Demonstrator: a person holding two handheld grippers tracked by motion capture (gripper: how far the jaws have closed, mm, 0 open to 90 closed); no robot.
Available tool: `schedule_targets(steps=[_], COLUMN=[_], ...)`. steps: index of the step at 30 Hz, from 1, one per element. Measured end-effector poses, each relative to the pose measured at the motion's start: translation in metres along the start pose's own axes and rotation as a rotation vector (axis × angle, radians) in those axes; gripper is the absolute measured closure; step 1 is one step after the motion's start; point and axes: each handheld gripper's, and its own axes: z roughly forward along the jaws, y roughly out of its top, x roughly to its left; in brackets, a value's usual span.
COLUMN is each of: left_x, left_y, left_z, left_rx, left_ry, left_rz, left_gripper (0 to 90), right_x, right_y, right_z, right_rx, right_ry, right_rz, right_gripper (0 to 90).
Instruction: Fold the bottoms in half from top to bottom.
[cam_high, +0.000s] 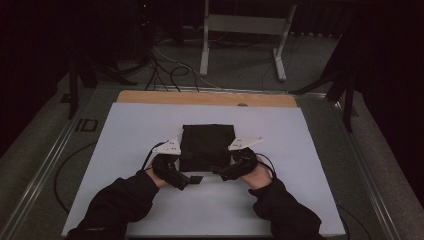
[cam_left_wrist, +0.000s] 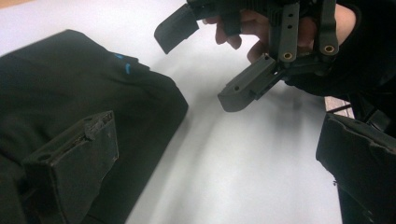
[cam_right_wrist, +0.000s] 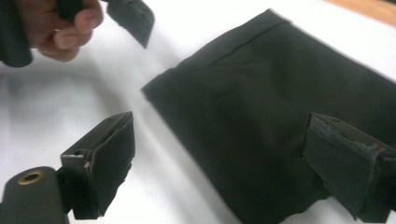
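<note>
High view: black folded cloth (cam_high: 206, 146) flat on white board (cam_high: 130, 130); both grippers wide, empty.

Left gripper (cam_high: 192, 179) and right gripper (cam_high: 218, 172) face each other, fingers spread wide

Dim high view, its far surroundings nearly black; only the white tabletop (cam_high: 280, 140) catches light. Both claw views are brighter, with soft shadows and blurred near jaws.

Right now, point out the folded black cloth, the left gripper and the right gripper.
folded black cloth (cam_high: 207, 145), high view, middle of its top face.
left gripper (cam_high: 192, 180), high view, between its open jaw tips.
right gripper (cam_high: 216, 171), high view, between its jaw tips at the cloth's near edge.
</note>
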Motion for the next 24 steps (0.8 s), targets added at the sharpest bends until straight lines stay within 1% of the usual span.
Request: schedule_targets(steps=[2,5,6,11,14,19,20,21,22,24], left_x=[-0.005,-0.009,-0.010,-0.017,-0.021,-0.028,-0.028,-0.030,-0.031,-0.033], left_y=[-0.003,-0.006,-0.008,-0.016,-0.019,-0.026,-0.026,-0.029,-0.030,-0.031], left_z=[0.000,-0.001,-0.001,0.000,0.001,0.002,0.002,0.002,0.002,0.002], left_rx=[0.004,0.000,0.002,0.007,0.002,0.021,0.021,0.032,0.032,0.047], left_ry=[-0.002,-0.009,-0.012,-0.018,-0.022,-0.031,-0.031,-0.032,-0.027,-0.017], left_rz=[0.010,0.009,0.008,0.019,0.015,0.034,0.034,0.040,0.045,0.062], left_gripper=[0.0,0.0,0.0,0.0,0.0,0.0,0.0,0.0,0.0,0.0], right_x=[0.003,0.007,0.009,0.016,0.020,0.028,0.028,0.030,0.032,0.033], right_y=[-0.003,-0.009,-0.010,-0.018,-0.022,-0.029,-0.029,-0.030,-0.032,-0.035], right_z=[0.000,0.000,0.000,-0.002,-0.003,-0.004,-0.004,-0.005,-0.006,-0.008], right_rx=[0.011,0.016,0.018,0.027,0.037,0.050,0.050,0.049,0.051,0.053], right_ry=[0.003,0.020,0.017,0.040,0.038,0.053,0.053,0.059,0.063,0.068], right_rz=[-0.010,-0.020,-0.023,-0.023,-0.038,-0.056,-0.056,-0.053,-0.068,-0.077], right_gripper=[9.8,9.7,9.8,9.7,9.7,9.7,9.7,9.7,9.7,9.7])
